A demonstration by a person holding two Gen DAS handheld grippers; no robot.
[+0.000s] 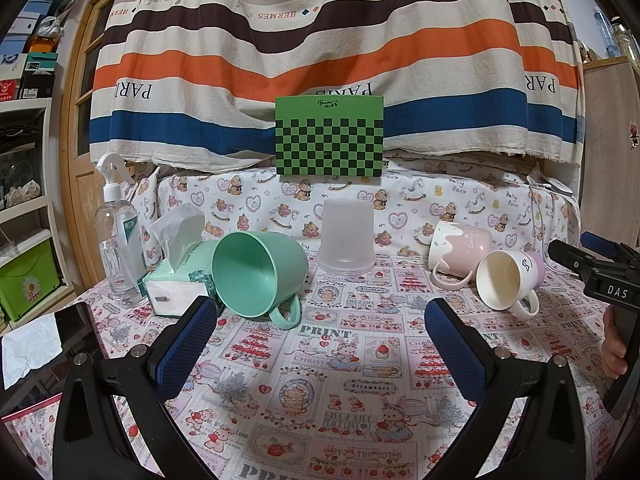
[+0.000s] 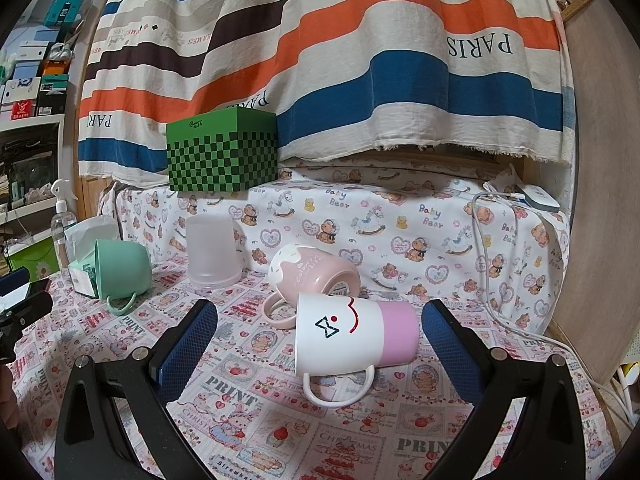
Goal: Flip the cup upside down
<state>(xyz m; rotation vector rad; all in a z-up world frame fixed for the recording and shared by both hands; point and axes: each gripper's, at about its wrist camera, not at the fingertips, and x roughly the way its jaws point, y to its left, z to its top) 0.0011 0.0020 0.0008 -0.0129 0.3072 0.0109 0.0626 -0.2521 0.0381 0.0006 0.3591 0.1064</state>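
A green mug (image 1: 256,274) lies on its side on the printed tablecloth, mouth toward me, handle down; it also shows in the right wrist view (image 2: 120,268). A frosted clear cup (image 1: 346,238) stands upside down behind it (image 2: 214,250). A pink mug (image 1: 460,250) (image 2: 316,270) and a white-and-pink mug (image 1: 508,276) (image 2: 352,330) lie on their sides. My left gripper (image 1: 320,328) is open and empty, just in front of the green mug. My right gripper (image 2: 320,330) is open around the white-and-pink mug, without touching it.
A tissue box (image 1: 176,280) and a spray bottle (image 1: 118,240) stand left of the green mug. A green checkered box (image 1: 330,136) sits on the raised ledge behind. A white cable (image 2: 492,280) hangs at the right. A striped cloth hangs at the back.
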